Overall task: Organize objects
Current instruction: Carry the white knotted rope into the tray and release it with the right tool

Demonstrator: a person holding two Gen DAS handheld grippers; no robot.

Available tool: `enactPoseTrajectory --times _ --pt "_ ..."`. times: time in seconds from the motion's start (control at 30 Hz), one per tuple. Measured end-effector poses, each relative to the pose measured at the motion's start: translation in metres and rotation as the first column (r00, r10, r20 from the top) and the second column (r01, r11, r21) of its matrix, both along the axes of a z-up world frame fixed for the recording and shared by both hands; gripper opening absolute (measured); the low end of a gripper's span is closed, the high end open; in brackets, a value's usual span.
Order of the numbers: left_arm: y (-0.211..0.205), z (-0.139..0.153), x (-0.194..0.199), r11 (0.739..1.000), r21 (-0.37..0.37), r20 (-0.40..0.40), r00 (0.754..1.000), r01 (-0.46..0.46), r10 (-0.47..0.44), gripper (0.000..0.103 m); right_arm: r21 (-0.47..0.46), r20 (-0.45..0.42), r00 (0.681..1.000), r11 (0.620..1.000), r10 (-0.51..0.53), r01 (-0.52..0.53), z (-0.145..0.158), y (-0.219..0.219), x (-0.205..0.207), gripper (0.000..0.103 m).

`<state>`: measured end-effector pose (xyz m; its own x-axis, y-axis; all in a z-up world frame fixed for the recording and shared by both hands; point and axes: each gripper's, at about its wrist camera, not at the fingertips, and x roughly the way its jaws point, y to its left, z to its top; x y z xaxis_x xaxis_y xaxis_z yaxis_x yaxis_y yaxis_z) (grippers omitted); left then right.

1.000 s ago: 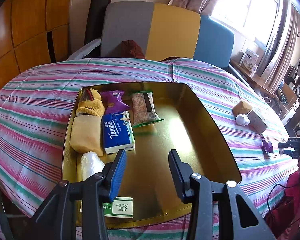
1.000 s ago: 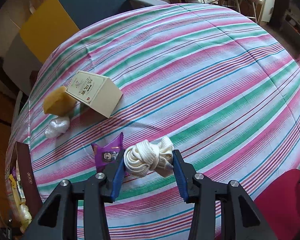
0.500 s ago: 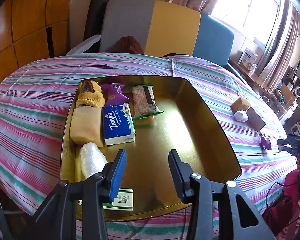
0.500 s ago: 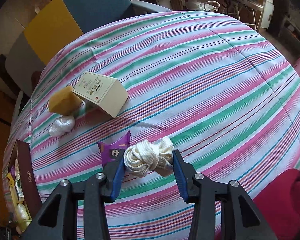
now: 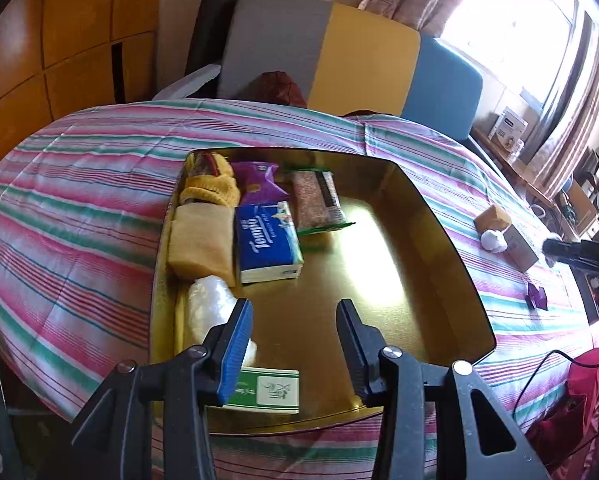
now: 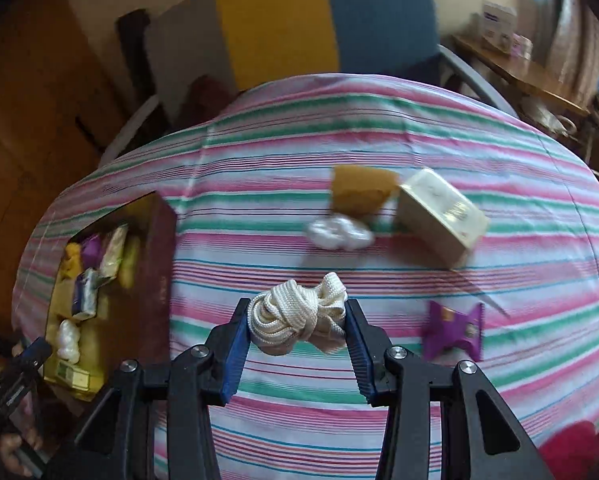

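My right gripper (image 6: 297,334) is shut on a white rope bundle (image 6: 299,316) and holds it above the striped tablecloth. The gold box (image 5: 431,240) lies open on the table; in the right wrist view it (image 6: 155,248) is at the left. It holds a blue Tempo tissue pack (image 5: 267,242), a yellow cloth (image 5: 201,246), a purple snack (image 5: 259,182), a snack bar (image 5: 317,202), a white bag (image 5: 209,306) and a green box (image 5: 267,390). My left gripper (image 5: 293,348) is open and empty over the box's near part.
On the cloth lie a yellow sponge (image 6: 359,190), a white wad (image 6: 337,234), a cream carton (image 6: 441,216) and a purple wrapper (image 6: 453,330). A grey, yellow and blue sofa (image 5: 339,56) stands behind the table. Wooden cabinets (image 5: 59,52) are at the left.
My right gripper has lifted the rope bundle and swung left toward the gold box; the purple wrapper stays on the cloth. My left gripper has drawn back and risen slightly.
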<state>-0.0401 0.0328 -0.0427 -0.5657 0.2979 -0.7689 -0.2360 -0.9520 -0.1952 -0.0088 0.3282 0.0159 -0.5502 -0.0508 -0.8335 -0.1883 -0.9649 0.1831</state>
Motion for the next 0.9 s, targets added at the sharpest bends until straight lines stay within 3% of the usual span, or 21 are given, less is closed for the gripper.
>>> enactPoseTrajectory --times 0.1,0.2,0.37,0.63,0.77,0.9 --pt "-0.009 0.001 -0.001 1.000 0.004 0.000 1.000 -0.020 0.020 0.044 -0.006 -0.015 0.988 0.988 0.152 -0.152 0.003 -0.061 -0.020 0.046" --pt "-0.018 0.000 -0.002 0.999 0.009 0.002 0.999 -0.039 0.039 0.044 -0.013 -0.005 0.957 0.957 0.290 -0.290 -0.003 -0.122 -0.040 0.046" --pt "-0.034 -0.002 -0.003 0.997 0.018 0.011 0.997 -0.070 0.070 0.044 -0.003 0.054 0.907 0.908 0.418 -0.418 -0.034 -0.195 -0.076 0.046" --pt "-0.055 -0.011 -0.005 0.993 0.029 0.039 0.993 -0.116 0.115 0.044 0.022 0.188 0.884 0.898 0.427 -0.439 -0.092 -0.239 -0.119 0.047" --pt "-0.058 -0.016 -0.007 0.992 0.030 0.050 0.992 -0.122 0.120 0.044 0.008 0.151 0.897 0.907 0.416 -0.422 -0.096 -0.241 -0.127 0.050" --pt "-0.055 -0.015 -0.006 0.993 0.030 0.047 0.993 -0.114 0.112 0.044 -0.035 0.093 0.905 0.909 0.416 -0.414 -0.086 -0.233 -0.121 0.071"
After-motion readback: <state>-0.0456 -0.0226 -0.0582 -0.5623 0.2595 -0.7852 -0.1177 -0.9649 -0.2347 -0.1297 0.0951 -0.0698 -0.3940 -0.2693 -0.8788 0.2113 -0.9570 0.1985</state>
